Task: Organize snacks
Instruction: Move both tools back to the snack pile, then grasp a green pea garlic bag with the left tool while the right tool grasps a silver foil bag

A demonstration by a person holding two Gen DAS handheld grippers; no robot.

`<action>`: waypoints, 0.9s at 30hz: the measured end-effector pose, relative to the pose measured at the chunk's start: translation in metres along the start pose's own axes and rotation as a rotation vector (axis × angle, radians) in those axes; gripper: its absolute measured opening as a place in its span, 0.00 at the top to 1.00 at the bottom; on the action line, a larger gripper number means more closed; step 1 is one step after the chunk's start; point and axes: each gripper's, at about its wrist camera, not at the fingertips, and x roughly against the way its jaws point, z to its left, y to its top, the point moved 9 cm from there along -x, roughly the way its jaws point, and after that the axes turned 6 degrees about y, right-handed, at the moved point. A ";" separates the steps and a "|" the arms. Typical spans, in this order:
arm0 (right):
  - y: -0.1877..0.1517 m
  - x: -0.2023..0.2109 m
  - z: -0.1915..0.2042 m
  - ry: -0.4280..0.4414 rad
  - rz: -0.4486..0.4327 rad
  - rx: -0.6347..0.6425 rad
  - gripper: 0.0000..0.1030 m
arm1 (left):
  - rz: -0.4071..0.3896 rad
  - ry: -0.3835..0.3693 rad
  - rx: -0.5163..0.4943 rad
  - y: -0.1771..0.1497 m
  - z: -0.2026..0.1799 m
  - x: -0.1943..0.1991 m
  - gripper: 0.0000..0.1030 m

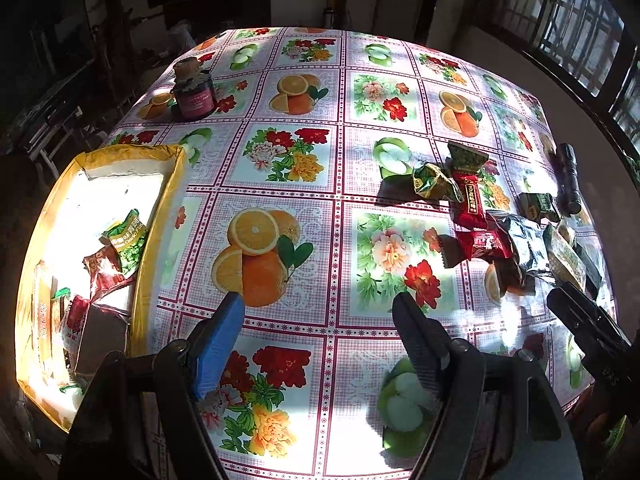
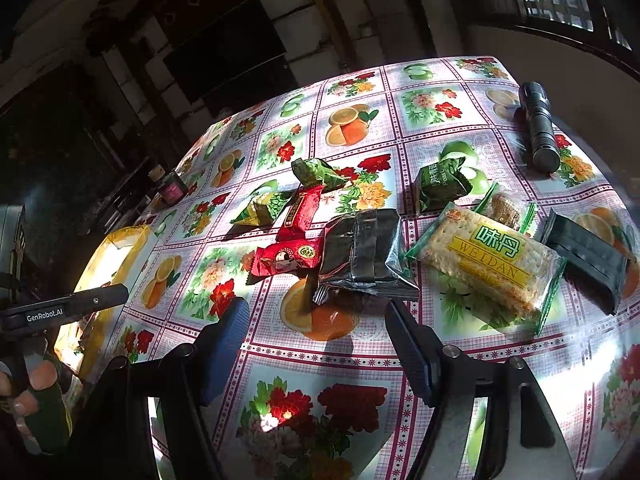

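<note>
I find several wrapped snacks (image 1: 116, 256) already in the yellow cardboard box (image 1: 160, 216) left of my spread, empty left gripper (image 1: 320, 308), while about ten loose packets (image 2: 360, 256) remain ahead of my spread, empty right gripper (image 2: 316, 312).

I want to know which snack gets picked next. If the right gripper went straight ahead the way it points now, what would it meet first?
Most likely the silver foil packet: it lies just ahead of the open right gripper, roughly centred between its fingers. Depth is unclear, so the bare tablecloth short of it could come first.

"WEIDAN" on the cracker packet (image 2: 486, 264); "GenRobot.AI" on the left gripper's body (image 2: 64, 308)
</note>
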 end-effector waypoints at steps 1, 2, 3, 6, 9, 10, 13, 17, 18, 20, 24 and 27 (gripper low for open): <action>0.002 -0.001 -0.001 -0.007 -0.001 0.004 0.28 | 0.002 0.002 -0.005 0.004 -0.004 -0.003 0.27; 0.004 -0.003 -0.003 -0.013 0.001 0.009 0.28 | 0.003 0.005 -0.011 0.008 -0.009 -0.006 0.27; 0.007 -0.005 -0.004 -0.020 0.004 0.014 0.28 | 0.005 0.009 -0.017 0.012 -0.013 -0.008 0.27; 0.016 -0.015 -0.008 -0.047 0.006 0.036 0.28 | 0.007 0.016 -0.040 0.026 -0.030 -0.018 0.27; 0.025 -0.025 -0.014 -0.078 0.010 0.052 0.28 | 0.023 0.005 -0.041 0.039 -0.045 -0.029 0.27; 0.028 -0.027 -0.016 -0.090 0.009 0.059 0.28 | 0.028 0.000 -0.038 0.044 -0.050 -0.034 0.27; 0.034 -0.036 -0.021 -0.114 0.022 0.073 0.28 | 0.047 -0.007 -0.025 0.060 -0.064 -0.049 0.27; 0.035 -0.045 -0.027 -0.119 0.038 0.073 0.28 | 0.074 0.007 -0.039 0.076 -0.081 -0.073 0.27; 0.035 -0.046 -0.027 -0.118 0.039 0.074 0.28 | 0.083 0.010 -0.046 0.080 -0.085 -0.080 0.27; 0.036 -0.047 -0.027 -0.121 0.039 0.079 0.28 | 0.096 0.015 -0.063 0.084 -0.093 -0.091 0.27; 0.037 -0.049 -0.028 -0.111 0.043 0.075 0.28 | 0.123 0.010 -0.096 0.088 -0.108 -0.108 0.27; 0.036 -0.053 -0.027 -0.119 0.052 0.092 0.28 | 0.118 0.012 -0.116 0.088 -0.117 -0.116 0.27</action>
